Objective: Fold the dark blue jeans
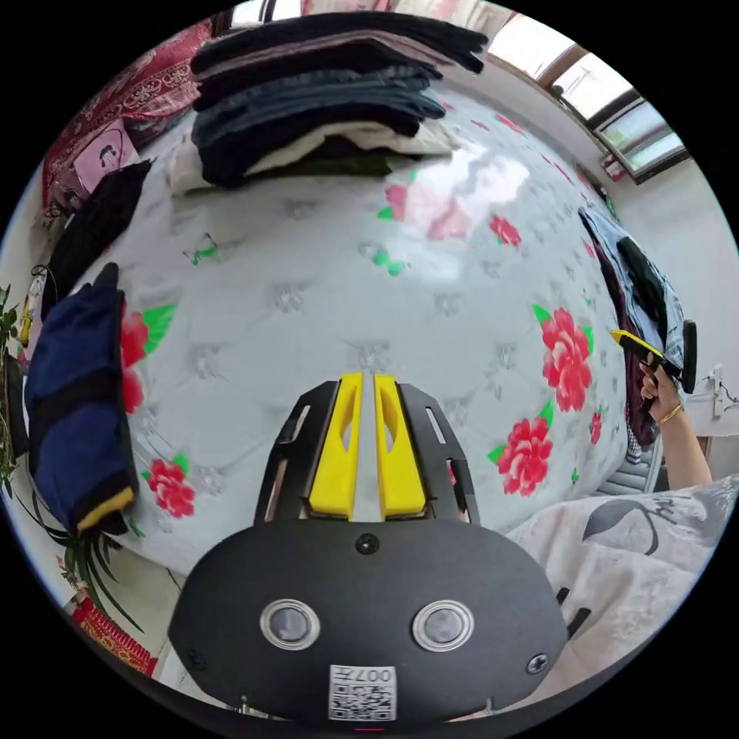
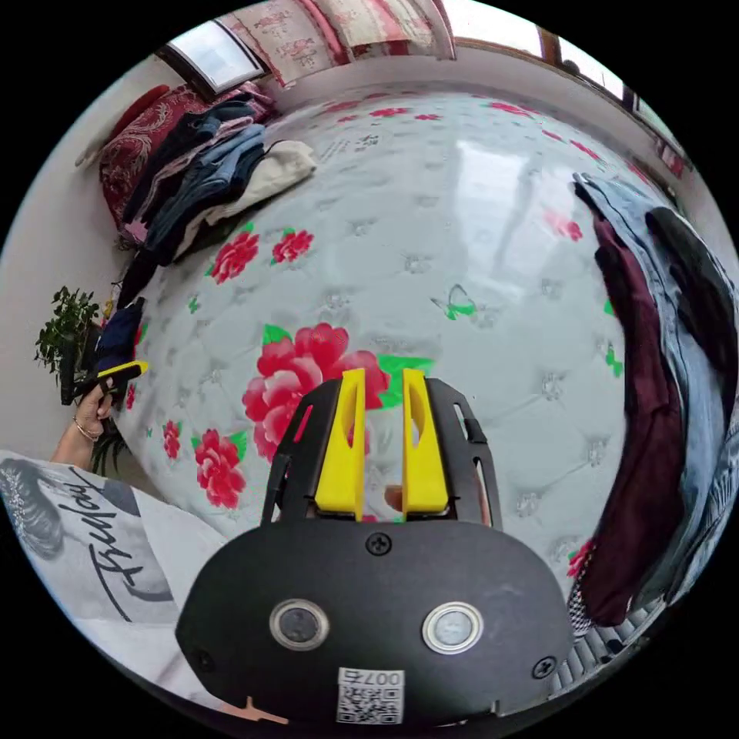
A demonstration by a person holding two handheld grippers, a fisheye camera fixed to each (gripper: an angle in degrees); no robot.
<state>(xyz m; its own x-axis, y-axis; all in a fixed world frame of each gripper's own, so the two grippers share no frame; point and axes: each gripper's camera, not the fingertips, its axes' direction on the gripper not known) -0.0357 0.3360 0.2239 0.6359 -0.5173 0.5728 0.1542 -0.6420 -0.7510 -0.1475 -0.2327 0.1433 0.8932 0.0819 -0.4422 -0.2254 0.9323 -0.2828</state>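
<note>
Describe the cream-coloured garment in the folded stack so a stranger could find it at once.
Start at the floral mattress and go to the stack of folded clothes at its far end. The cream garment lies near the bottom of that stack, the one pale layer under dark blue and black ones.

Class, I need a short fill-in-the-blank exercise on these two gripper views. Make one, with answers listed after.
1. The jaws of the left hand-held gripper are coloured ____.
2. The mattress is printed with red ____.
3. The stack of folded clothes rests on the ____.
4. Neither hand-held gripper holds anything; the right hand-held gripper hovers ____ the mattress.

Missing words: yellow; flowers; mattress; above
</note>
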